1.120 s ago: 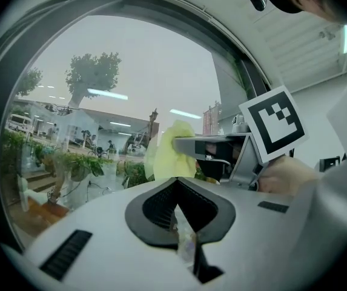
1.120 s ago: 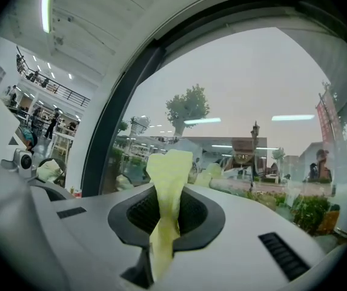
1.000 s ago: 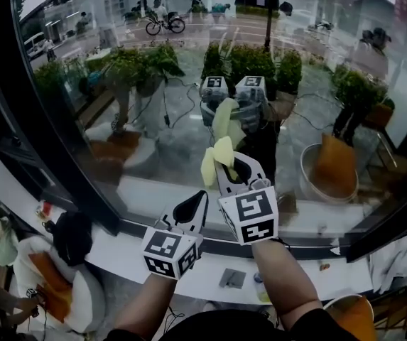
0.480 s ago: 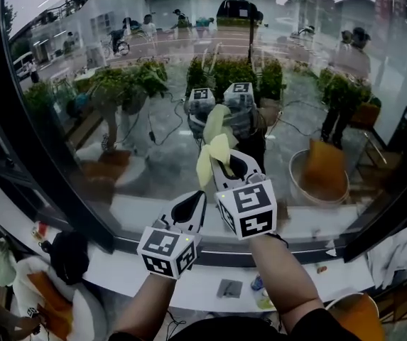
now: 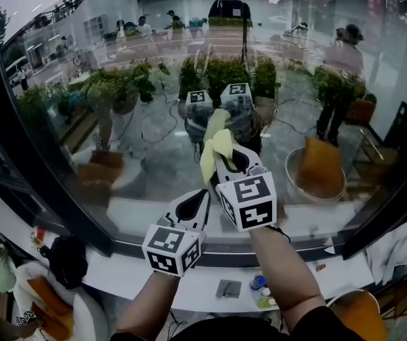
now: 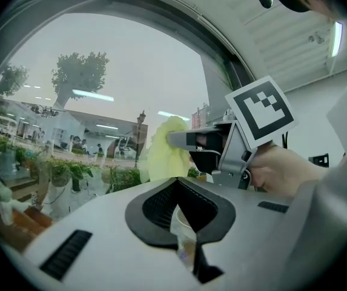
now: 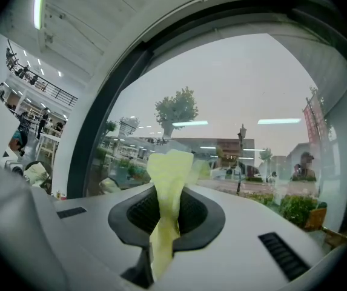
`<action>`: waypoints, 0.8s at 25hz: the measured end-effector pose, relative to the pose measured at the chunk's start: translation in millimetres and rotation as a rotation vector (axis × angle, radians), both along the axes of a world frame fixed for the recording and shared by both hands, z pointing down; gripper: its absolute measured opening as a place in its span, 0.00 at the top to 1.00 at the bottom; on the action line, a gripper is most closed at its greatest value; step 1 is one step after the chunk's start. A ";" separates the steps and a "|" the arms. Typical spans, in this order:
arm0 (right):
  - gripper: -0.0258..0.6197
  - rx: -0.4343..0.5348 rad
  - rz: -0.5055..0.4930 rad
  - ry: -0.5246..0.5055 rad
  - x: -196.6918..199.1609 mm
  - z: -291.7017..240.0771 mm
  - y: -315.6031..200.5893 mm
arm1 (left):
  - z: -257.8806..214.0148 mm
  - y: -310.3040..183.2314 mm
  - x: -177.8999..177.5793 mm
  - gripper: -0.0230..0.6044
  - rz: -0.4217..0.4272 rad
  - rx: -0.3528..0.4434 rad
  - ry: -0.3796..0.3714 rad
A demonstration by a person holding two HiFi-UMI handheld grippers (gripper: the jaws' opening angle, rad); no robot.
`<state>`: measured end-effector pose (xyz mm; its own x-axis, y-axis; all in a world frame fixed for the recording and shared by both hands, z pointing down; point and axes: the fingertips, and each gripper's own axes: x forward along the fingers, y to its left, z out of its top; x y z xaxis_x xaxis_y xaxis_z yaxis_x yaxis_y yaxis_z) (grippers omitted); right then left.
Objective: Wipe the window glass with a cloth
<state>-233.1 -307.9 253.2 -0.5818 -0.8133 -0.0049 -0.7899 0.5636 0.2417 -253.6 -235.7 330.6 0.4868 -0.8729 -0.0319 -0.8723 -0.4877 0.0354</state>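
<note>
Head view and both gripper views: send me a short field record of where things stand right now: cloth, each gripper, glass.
cloth: yellow cloth, one end pinched, the rest standing up past the jaws
right gripper: shut on the yellow cloth, raised toward the pane
left gripper: jaws together, nothing clearly held, lower and beside the right one
window glass: directly ahead, dark frame at left
contact: cloth tip seems to meet its own reflection, so it looks to be on the glass
</note>
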 end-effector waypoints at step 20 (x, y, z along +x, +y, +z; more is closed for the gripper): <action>0.88 -0.023 0.050 0.026 69.8 7.1 -13.2 | 13.1 -9.7 67.8 0.95 0.082 -0.023 -0.002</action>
